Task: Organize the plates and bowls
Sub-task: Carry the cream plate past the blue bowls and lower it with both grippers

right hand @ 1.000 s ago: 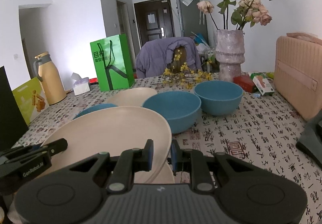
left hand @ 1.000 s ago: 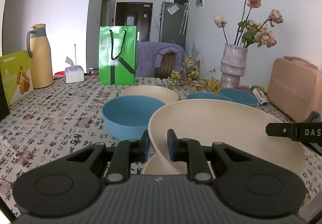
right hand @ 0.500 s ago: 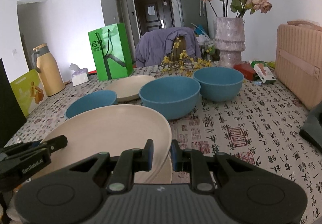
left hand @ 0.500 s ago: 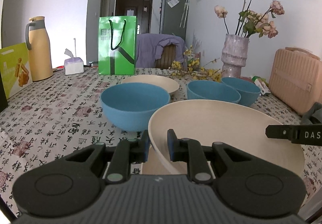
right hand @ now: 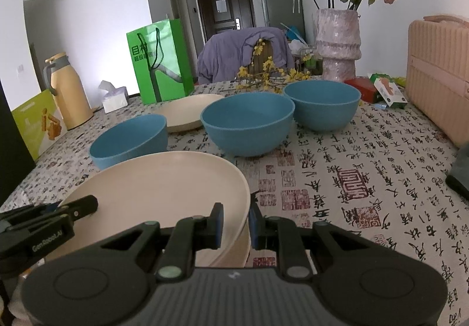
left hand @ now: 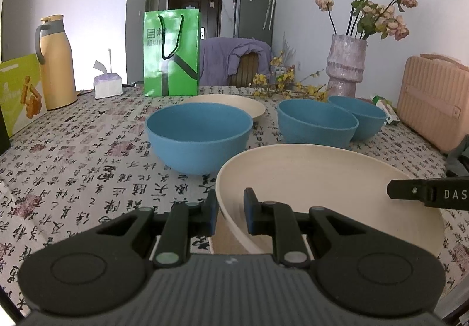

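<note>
Black gripper [left hand: 230, 213] frame, blue pads, round screws

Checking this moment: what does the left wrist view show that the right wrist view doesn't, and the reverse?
Only the left wrist view shows the left gripper pinching the held cream plate's left rim. Only the right wrist view shows the right gripper pinching its right rim, plus a red box beside the vase. Both show that plate, three blue bowls, the far cream plate, the green bag, the flask, the tissue box, the patterned tablecloth and the pink case.
</note>
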